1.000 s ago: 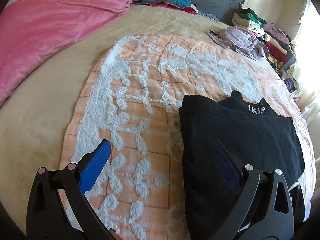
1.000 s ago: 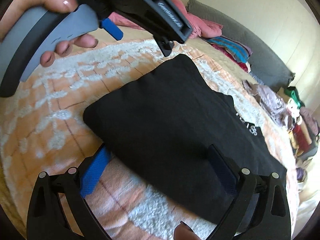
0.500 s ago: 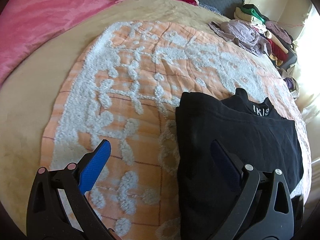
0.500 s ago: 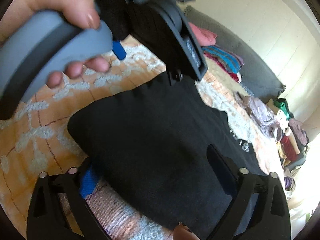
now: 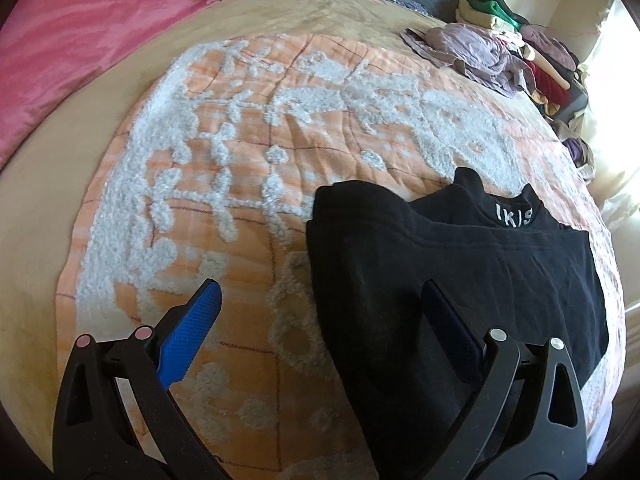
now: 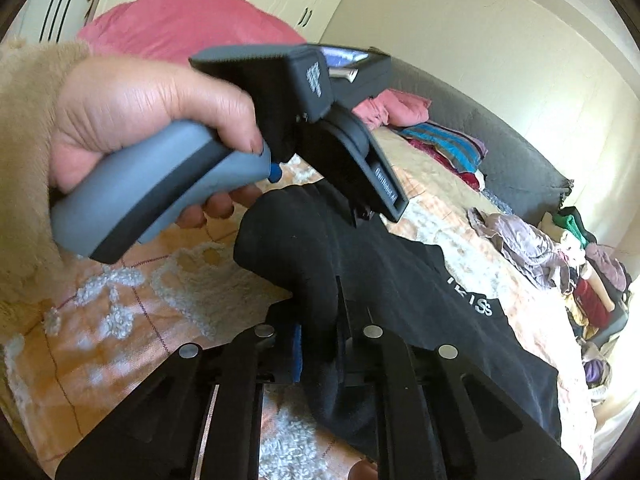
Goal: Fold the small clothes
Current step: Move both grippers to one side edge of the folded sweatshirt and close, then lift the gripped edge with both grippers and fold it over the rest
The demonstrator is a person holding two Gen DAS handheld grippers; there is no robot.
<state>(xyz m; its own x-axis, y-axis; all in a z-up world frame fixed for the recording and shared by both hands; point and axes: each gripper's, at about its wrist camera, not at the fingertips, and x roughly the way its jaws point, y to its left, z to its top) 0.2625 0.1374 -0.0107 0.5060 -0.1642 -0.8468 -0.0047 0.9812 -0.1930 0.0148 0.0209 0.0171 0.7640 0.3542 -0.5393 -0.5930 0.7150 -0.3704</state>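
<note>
A beige bed [image 5: 80, 184] fills the left wrist view, and on it lies an orange quilt with white tufted flowers [image 5: 288, 128]. A pink blanket [image 5: 80, 28] is heaped at 10 o'clock, and a pile of unfolded clothes [image 5: 504, 44] at 1 o'clock. The black garment [image 5: 460, 272] (white letters on its collar) lies folded on the quilt at 4 o'clock. The left gripper [image 5: 320, 308] hangs above its near edge, jaws wide apart. The right gripper [image 6: 318, 344] has its jaws together, pinching a fold of the black garment. A hand [image 6: 132, 120] grips the left gripper's grey handle [image 6: 160, 192].
</note>
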